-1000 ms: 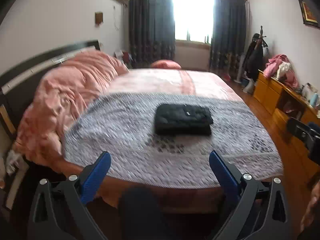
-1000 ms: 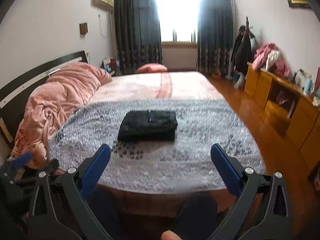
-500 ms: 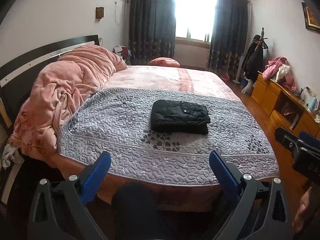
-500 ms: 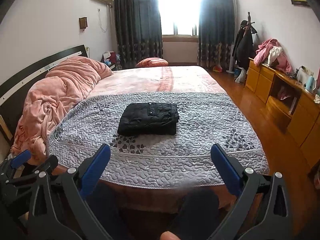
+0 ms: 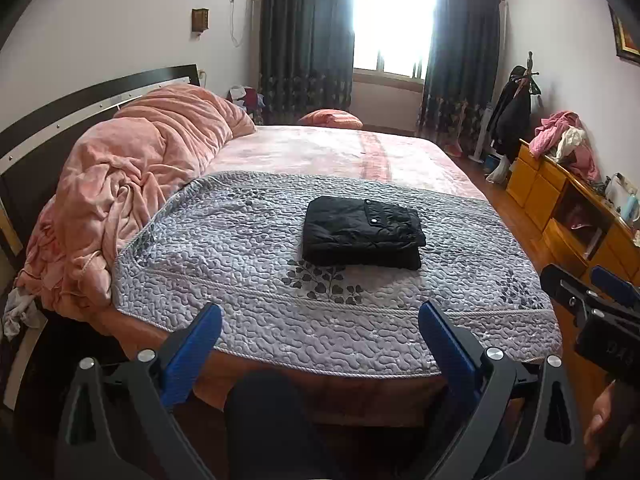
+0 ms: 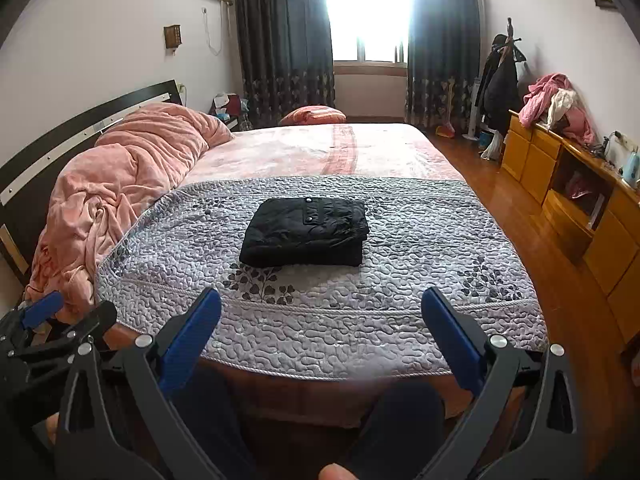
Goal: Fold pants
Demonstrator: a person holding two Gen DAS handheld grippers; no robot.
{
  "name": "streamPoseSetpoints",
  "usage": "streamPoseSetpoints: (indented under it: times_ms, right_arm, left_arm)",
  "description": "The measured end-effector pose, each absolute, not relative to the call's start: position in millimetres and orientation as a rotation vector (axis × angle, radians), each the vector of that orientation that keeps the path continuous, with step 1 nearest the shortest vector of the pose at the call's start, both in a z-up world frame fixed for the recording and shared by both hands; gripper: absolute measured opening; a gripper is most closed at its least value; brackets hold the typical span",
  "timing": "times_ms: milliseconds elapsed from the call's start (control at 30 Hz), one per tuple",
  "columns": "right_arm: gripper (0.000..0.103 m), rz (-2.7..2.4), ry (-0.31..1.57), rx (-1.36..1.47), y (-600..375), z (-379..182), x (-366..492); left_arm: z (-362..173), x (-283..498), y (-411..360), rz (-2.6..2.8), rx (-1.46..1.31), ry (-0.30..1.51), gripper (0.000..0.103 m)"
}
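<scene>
Black pants lie folded into a compact rectangle on the grey quilted cover in the middle of the bed; they also show in the right wrist view. My left gripper is open and empty, held back from the bed's near edge. My right gripper is open and empty too, also short of the bed edge. Each gripper shows at the side of the other's view: the right one, the left one.
A crumpled pink duvet is heaped on the left of the bed by the dark headboard. Yellow wooden cabinets line the right wall over a wooden floor. My knees are below the bed edge.
Both grippers have drawn slightly back and steadied; the view is sharper now. The folded pants have not moved on the bed.
</scene>
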State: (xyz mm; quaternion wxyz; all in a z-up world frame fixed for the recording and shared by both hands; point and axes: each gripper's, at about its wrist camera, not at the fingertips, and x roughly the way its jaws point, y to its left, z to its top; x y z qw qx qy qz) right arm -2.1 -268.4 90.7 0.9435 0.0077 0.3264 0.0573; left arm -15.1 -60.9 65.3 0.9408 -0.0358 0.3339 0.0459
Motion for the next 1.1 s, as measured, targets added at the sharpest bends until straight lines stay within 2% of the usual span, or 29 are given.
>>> streamPoseSetpoints:
  times_ms: [1100]
  right_arm:
    - [0.100, 0.115, 0.686, 0.022, -270.1, 81.9, 27.1]
  left_arm:
    - [63.8, 11.3, -57.4, 0.095, -0.086, 0.684, 0.099]
